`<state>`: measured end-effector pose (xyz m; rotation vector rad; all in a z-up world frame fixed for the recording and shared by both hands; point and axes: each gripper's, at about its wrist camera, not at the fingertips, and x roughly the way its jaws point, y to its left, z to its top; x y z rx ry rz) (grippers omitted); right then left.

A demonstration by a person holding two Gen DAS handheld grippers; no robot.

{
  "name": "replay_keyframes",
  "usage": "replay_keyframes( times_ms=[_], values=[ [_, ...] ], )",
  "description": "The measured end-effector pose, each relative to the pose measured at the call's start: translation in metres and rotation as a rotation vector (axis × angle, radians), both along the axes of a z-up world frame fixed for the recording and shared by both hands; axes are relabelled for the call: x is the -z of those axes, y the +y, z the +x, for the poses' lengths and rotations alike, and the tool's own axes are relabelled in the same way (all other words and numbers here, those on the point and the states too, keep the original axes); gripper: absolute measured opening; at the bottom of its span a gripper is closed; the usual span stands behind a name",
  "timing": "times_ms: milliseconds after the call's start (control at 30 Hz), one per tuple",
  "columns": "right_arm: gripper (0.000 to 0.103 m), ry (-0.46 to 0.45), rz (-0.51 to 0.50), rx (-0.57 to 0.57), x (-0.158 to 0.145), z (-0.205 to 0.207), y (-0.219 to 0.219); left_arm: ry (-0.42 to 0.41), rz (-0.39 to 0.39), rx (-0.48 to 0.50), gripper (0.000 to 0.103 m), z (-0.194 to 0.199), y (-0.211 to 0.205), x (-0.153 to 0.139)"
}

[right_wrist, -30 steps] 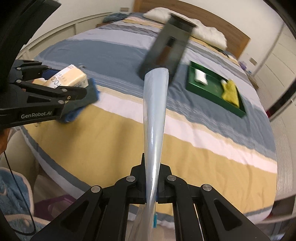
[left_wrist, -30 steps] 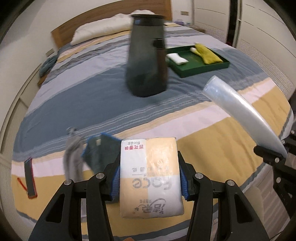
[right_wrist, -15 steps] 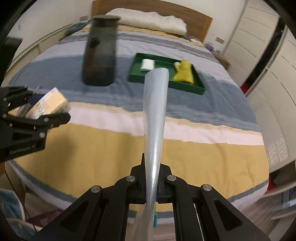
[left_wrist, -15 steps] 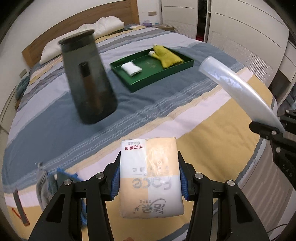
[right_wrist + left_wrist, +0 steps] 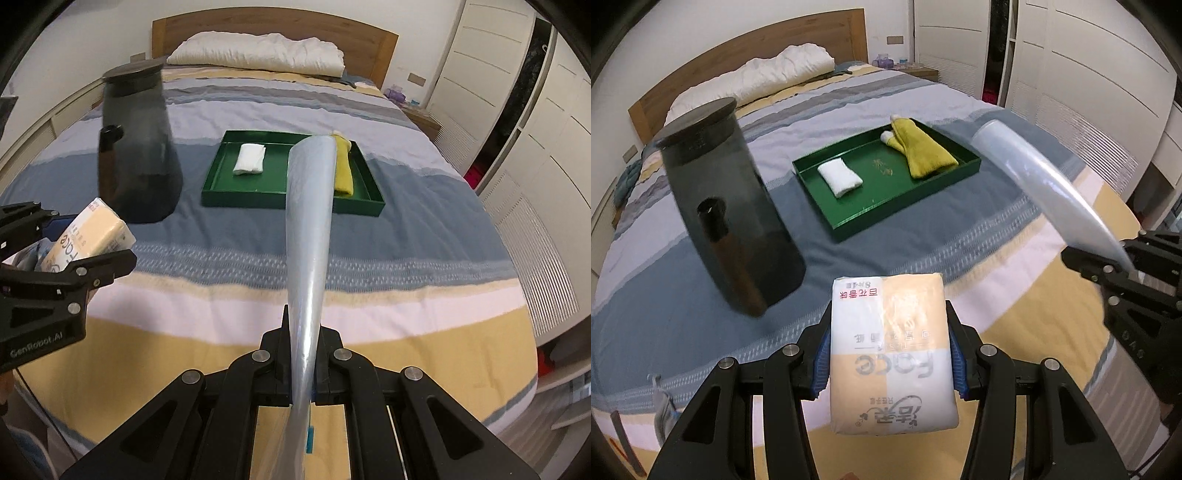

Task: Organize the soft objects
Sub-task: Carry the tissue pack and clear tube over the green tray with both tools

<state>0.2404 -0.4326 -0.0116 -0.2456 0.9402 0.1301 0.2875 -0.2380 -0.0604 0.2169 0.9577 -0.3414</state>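
My left gripper is shut on a yellow-and-white tissue pack, held above the near part of the bed; the pack also shows in the right wrist view. My right gripper is shut on a rolled clear plastic sheet, which sticks out forward; the roll also shows in the left wrist view. A green tray lies on the bed ahead, holding a folded white cloth and a yellow cloth. The tray also shows in the right wrist view.
A tall dark grey pitcher with a lid stands on the striped bedspread left of the tray, also in the right wrist view. A white pillow lies at the headboard. White closets line the right side.
Both grippers have swung toward the tray, which now lies ahead and closer. The pitcher has shifted to the left in both views. Both grips are unchanged.
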Motion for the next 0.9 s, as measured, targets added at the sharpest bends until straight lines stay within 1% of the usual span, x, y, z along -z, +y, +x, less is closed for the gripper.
replay_keyframes(
  times_ms=[100,200,400,567,767,900],
  values=[
    [0.004,0.003,0.003,-0.005,0.007,0.021,0.0,0.01,-0.02,-0.022,0.046,0.017,0.0,0.003],
    [0.004,0.005,0.006,-0.01,0.02,0.055,0.0,0.02,-0.042,-0.053,0.046,0.033,0.001,0.007],
    [0.004,-0.008,0.006,-0.024,0.035,0.106,-0.001,0.026,-0.078,-0.098,0.046,0.066,-0.003,0.013],
    [0.004,-0.025,0.012,-0.032,0.048,0.15,-0.003,-0.002,-0.086,-0.124,0.046,0.095,-0.015,0.01],
    [0.004,-0.063,-0.007,-0.03,0.058,0.206,0.0,-0.049,-0.087,-0.17,0.046,0.14,-0.032,0.006],
    [0.004,-0.088,-0.015,-0.017,0.067,0.243,0.0,-0.061,-0.089,-0.187,0.046,0.166,-0.041,0.011]
  ],
)
